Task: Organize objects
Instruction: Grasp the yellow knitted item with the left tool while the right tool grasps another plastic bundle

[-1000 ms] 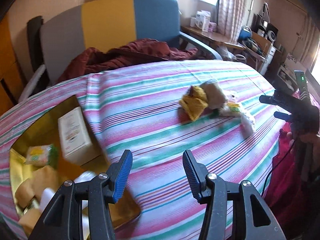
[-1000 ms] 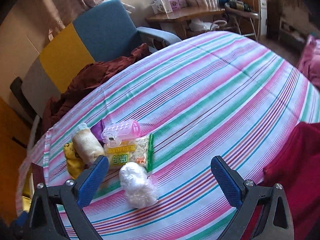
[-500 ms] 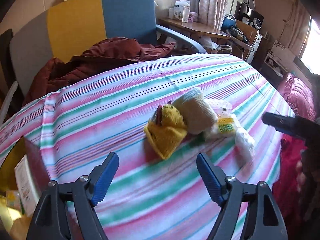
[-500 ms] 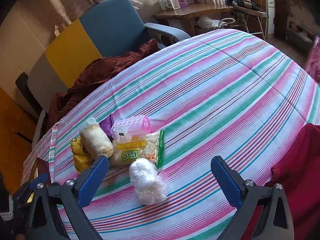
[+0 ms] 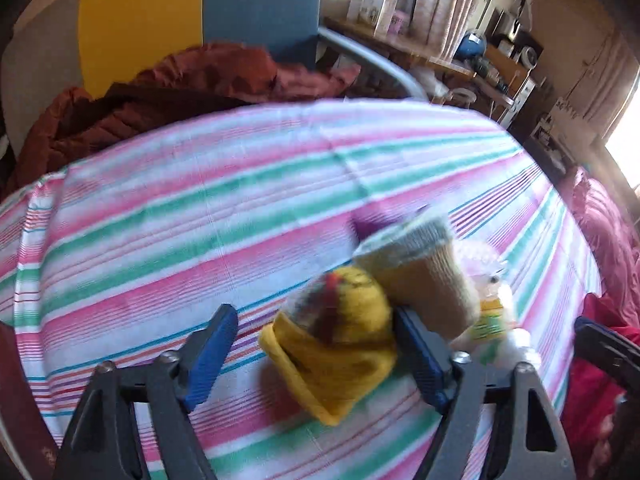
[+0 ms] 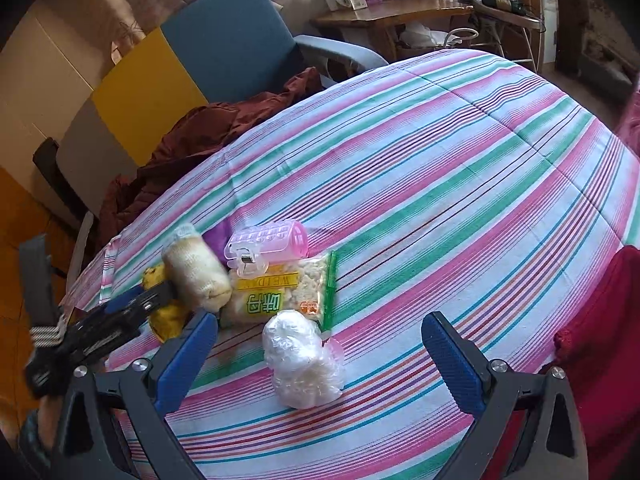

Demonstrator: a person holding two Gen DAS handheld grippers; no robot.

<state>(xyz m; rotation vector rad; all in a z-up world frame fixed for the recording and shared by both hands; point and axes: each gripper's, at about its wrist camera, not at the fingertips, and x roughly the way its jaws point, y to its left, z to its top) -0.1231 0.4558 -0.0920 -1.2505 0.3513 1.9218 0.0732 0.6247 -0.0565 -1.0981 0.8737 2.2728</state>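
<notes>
Yellow sock (image 5: 340,344) between left tool (image 5: 316,356) pads

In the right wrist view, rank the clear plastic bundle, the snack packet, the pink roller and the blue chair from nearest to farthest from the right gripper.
From the right gripper:
1. Clear plastic bundle, between the open jaws.
2. Snack packet, just beyond, slightly left.
3. Pink roller, on the packet's far edge.
4. Blue chair, past the table, upper left.

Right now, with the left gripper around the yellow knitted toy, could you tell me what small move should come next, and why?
Probably finish closing the left gripper: its jaws have just been closing, and the yellow knitted toy sits between them, one pad not yet touching.
</notes>
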